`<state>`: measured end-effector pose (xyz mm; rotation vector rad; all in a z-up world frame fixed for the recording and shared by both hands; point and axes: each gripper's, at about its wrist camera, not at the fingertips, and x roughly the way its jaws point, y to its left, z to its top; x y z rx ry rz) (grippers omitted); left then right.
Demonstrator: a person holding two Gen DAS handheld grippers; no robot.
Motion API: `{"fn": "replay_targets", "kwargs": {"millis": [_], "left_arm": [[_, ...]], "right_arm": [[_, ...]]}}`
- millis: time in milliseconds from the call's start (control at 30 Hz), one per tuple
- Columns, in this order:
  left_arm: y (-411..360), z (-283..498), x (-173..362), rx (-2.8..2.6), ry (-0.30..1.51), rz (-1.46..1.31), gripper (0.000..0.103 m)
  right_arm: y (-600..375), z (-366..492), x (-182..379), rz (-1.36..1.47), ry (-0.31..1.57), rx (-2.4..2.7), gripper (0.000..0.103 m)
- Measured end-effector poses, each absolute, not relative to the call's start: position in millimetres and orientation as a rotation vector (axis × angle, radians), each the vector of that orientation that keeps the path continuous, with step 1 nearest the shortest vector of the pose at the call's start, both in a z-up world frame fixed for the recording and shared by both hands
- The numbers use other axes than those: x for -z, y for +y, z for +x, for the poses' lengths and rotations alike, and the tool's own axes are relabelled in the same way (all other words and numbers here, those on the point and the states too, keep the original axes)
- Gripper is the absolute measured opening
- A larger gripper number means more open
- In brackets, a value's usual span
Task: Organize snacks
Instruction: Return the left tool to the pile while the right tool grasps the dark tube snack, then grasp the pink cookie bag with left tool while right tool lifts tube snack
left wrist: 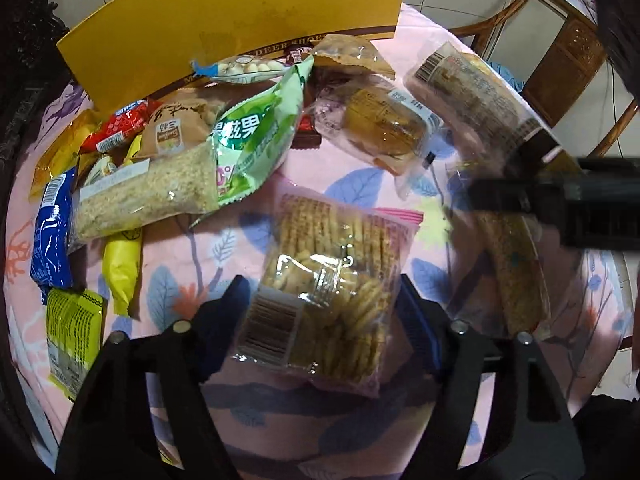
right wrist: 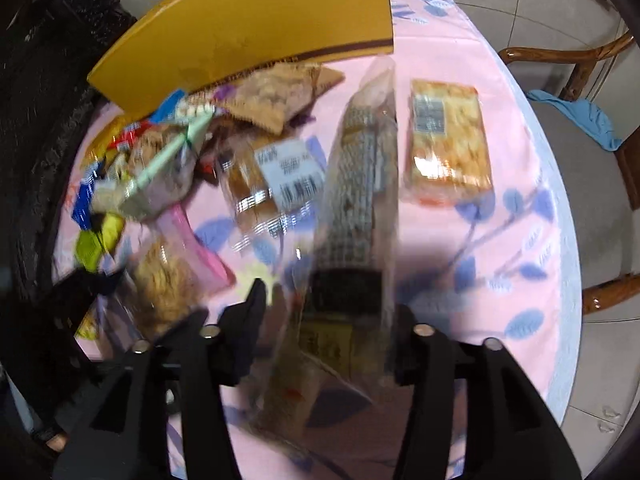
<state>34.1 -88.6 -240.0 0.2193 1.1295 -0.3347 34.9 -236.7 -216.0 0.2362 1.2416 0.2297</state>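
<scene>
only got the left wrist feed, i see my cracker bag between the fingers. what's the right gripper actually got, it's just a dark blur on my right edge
Observer: The right gripper is closed around a long clear snack pack, which sticks out forward between its fingers.

Operator: anything on the table past that pack that i can't see

Observer: Yes, an orange cracker pack lies flat on the pink tablecloth, to the right of the long pack.

Operator: and beyond the table edge there

Observer: A wooden chair with a blue cloth on its seat.
</scene>
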Motion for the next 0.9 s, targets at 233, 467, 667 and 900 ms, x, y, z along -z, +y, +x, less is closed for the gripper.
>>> {"fn": "replay_targets", "kwargs": {"millis": [233, 467, 667, 900], "left_arm": [[-79.5, 26.5, 238.7, 0.337, 1.122, 0.188, 0.065], [-58.1, 18.0, 230.1, 0.346, 1.137, 0.152, 0.057], [-35.4, 13.9, 218.3, 0.327, 1.154, 0.104, 0.056], [-30.6, -3.4, 157.3, 0.351, 1.053, 0.112, 0.055]], "right_arm": [[-247.3, 76.3, 221.7, 0.301, 1.254, -0.207, 0.035], [-238.6, 67.3, 197.2, 0.232, 1.186, -0.227, 0.028], [-230.3, 32.6, 171.0, 0.239, 1.137, -0.281, 0.028], [-217.8, 9.7, 142.5, 0.206, 1.065, -0.324, 0.028]]}}
